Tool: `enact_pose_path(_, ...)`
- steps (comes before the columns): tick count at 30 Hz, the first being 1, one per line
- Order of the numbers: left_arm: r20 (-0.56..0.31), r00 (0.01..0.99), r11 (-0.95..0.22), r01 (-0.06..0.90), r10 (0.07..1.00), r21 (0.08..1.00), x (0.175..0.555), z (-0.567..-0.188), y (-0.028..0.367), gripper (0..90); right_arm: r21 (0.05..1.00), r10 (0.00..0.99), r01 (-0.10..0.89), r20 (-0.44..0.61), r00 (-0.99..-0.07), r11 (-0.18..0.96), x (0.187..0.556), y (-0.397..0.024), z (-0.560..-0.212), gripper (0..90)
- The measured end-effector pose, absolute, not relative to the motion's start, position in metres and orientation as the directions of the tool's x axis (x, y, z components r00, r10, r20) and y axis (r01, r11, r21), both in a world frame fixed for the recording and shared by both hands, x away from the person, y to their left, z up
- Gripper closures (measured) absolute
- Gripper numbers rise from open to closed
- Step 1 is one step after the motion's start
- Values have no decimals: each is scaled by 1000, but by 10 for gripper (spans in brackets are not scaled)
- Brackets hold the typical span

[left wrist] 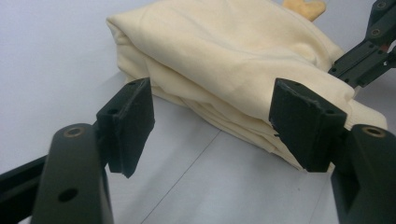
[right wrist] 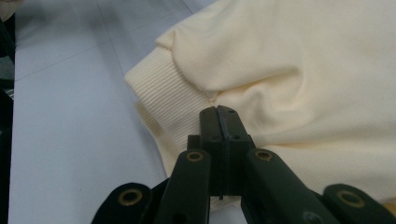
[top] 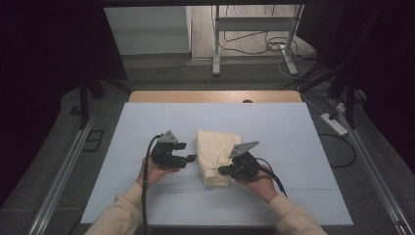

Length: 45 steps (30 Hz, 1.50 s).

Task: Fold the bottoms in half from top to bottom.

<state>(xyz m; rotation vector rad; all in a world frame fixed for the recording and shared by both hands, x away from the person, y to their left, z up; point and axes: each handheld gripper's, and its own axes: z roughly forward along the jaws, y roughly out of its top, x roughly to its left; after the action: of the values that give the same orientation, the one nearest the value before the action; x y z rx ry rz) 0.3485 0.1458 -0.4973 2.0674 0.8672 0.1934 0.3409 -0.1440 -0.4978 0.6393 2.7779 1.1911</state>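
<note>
A folded cream garment (top: 218, 156) lies mid-table on the white sheet. Held by the person's left hand, my left gripper (top: 188, 160) sits just left of it. In the left gripper view this gripper (left wrist: 212, 121) stands open and points at the garment's (left wrist: 224, 56) stacked folded edge, with nothing between the pads. My right gripper (top: 222, 170) rests on the garment's near right part. In the right gripper view its jaws (right wrist: 219, 112) are pressed together by the ribbed cuff (right wrist: 163, 98), and the cloth (right wrist: 303, 56) puckers at their tips. The right gripper's black links (left wrist: 369, 51) show beyond the garment.
The white sheet (top: 274, 127) covers a wooden table whose far edge (top: 215, 96) shows. Rails run along both sides. A power strip (top: 334, 124) and cables lie on the floor at right, and a metal stand (top: 215, 49) is beyond the table.
</note>
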Motion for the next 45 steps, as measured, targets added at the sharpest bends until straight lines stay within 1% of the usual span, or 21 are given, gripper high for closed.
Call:
enact_pose_path(6,-166,745,-389,509,646,768,348,-498,146,300,706,391,336,90,-916,624,336,-143,-501,893)
enact_pose_path(14,-166,743,-389,511,649,767,348,-498,147,298,717,392,344,107,-914,606,339,-144,-501,893)
enact_pose_path(17,-167,743,-389,512,648,766,347,-498,147,296,724,395,343,106,-913,598,339,-146,-498,892)
enact_pose_path(20,-167,742,-387,512,649,767,347,-498,148,295,735,399,320,74,-914,598,337,-150,-489,892)
enact_pose_path(23,-167,739,-386,514,652,766,345,-499,151,295,739,415,315,54,-908,595,336,-157,-483,892)
enact_pose_path(28,-165,734,-386,518,659,763,341,-500,156,295,742,448,333,49,-893,582,334,-173,-479,892)
enact_pose_path(30,-166,732,-386,521,660,762,340,-501,158,295,740,460,333,36,-887,584,333,-180,-480,891)
enact_pose_path(35,-168,734,-392,524,658,756,335,-503,159,294,744,494,358,44,-868,564,332,-200,-484,890)
enact_pose_path(37,-169,733,-389,525,659,757,333,-503,161,292,746,507,368,47,-860,555,331,-207,-485,807)
enact_pose_path(39,-172,731,-387,528,660,756,330,-503,163,291,747,525,375,41,-850,549,331,-213,-486,752)
enact_pose_path(45,-177,718,-381,542,673,749,321,-506,175,290,745,574,397,23,-819,536,327,-227,-492,533)
